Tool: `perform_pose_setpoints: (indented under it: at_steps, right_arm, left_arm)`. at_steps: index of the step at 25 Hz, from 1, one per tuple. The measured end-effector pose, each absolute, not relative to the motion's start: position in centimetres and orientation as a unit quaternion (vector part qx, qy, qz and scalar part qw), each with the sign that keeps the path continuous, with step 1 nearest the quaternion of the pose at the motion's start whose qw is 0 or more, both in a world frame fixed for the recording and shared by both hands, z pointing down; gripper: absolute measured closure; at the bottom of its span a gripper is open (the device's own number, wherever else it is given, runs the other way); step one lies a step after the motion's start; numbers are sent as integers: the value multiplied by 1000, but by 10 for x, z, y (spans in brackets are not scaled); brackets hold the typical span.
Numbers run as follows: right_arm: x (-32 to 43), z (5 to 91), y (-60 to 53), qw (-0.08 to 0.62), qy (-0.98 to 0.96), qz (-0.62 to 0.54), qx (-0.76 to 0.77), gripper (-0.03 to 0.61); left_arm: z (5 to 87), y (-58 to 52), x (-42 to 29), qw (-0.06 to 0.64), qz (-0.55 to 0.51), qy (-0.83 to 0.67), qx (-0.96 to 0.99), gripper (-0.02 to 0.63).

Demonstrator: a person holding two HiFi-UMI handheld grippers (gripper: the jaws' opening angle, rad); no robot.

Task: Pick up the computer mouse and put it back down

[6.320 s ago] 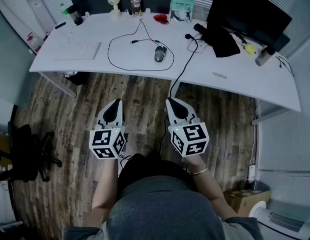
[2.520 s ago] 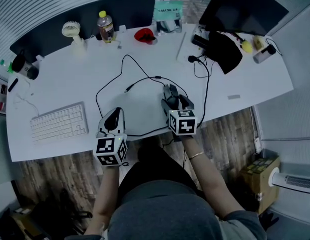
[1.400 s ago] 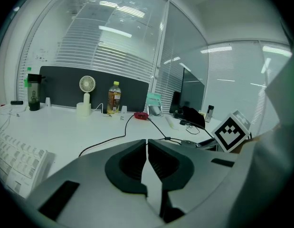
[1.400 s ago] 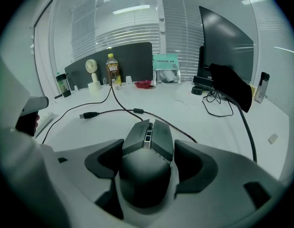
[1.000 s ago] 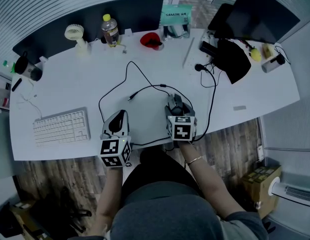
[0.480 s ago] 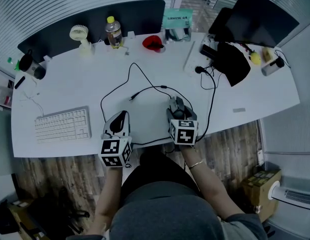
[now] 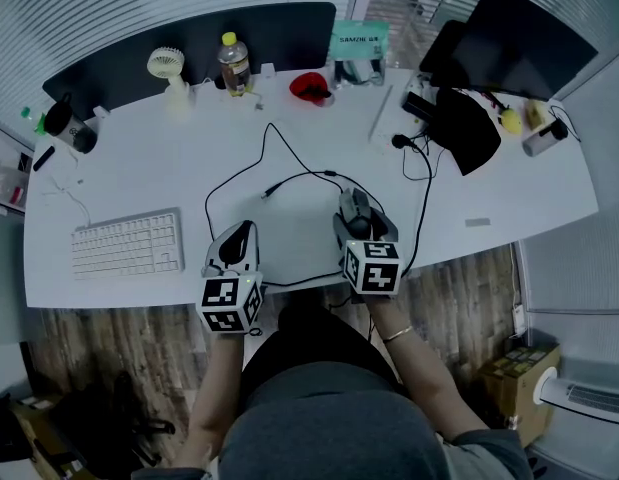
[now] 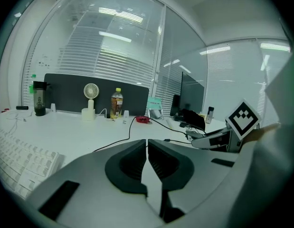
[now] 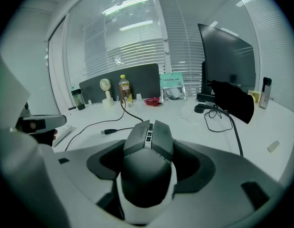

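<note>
White desk (image 7: 139, 168): right tongs (image 9: 150, 158) clamped on mouse (image 9: 147, 179), clear only in gripper view; left tongs (image 8: 147, 146) closed, empty.

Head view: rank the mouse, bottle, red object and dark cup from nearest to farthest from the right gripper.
1. Mouse: gripped between the jaws of the right gripper.
2. Red object: ahead at the back, slightly left.
3. Bottle: at the back, further left.
4. Dark cup: far left corner.
</note>
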State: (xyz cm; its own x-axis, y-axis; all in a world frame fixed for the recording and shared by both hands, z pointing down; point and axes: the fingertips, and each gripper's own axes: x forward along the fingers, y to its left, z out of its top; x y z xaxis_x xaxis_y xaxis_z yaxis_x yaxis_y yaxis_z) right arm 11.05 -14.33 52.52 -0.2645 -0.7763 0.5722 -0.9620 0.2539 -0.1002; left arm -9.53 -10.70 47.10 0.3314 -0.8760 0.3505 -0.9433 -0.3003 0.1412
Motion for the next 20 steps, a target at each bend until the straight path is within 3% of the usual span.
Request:
perform_pose_setpoints:
  at_steps: [20]
  right_arm:
    - [85,464,-196,192,-809,158,533,275]
  left_arm:
    - [470,-108,-115,165,92,-596,780,583]
